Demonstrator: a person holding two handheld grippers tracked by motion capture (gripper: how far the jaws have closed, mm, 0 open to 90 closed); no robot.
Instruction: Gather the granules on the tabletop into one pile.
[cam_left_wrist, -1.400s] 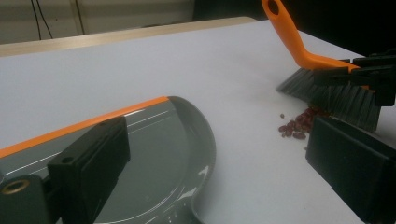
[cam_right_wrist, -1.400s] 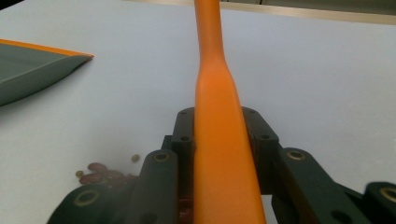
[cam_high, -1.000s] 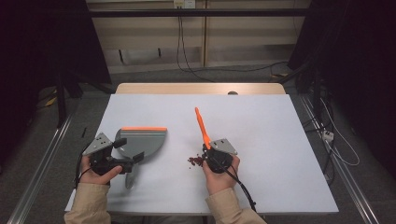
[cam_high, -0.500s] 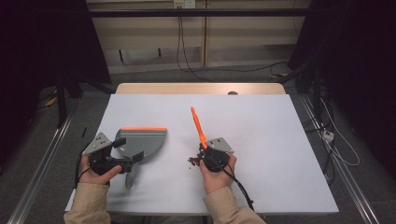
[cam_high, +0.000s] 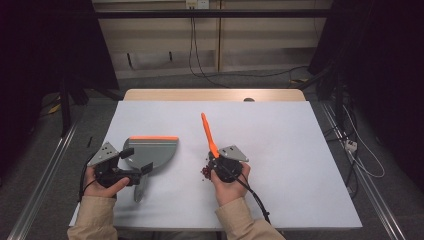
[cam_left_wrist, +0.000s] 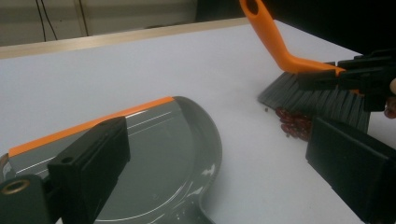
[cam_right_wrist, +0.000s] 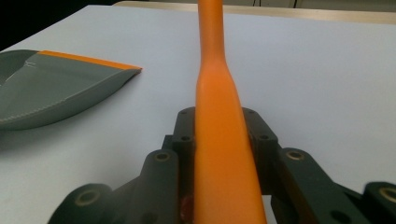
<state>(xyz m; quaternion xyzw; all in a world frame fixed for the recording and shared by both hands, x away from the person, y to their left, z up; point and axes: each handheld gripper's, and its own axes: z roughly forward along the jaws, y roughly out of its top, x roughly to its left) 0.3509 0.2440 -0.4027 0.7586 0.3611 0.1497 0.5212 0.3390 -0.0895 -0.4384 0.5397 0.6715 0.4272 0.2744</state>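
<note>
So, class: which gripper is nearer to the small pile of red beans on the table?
Right. The right gripper, clamping the orange brush, sits directly over the red beans. The left gripper stands farther left, at the grey dustpan.

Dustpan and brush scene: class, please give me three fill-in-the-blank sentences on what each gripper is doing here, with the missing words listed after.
1. The right gripper has its jaws shut on the brush, whose handle is coloured ____.
2. The brush bristles rest by a small pile of dark red ____ on the table.
3. The left gripper is at the grey ____, which has an orange strip along its front edge.

Missing words: orange; beans; dustpan
</note>
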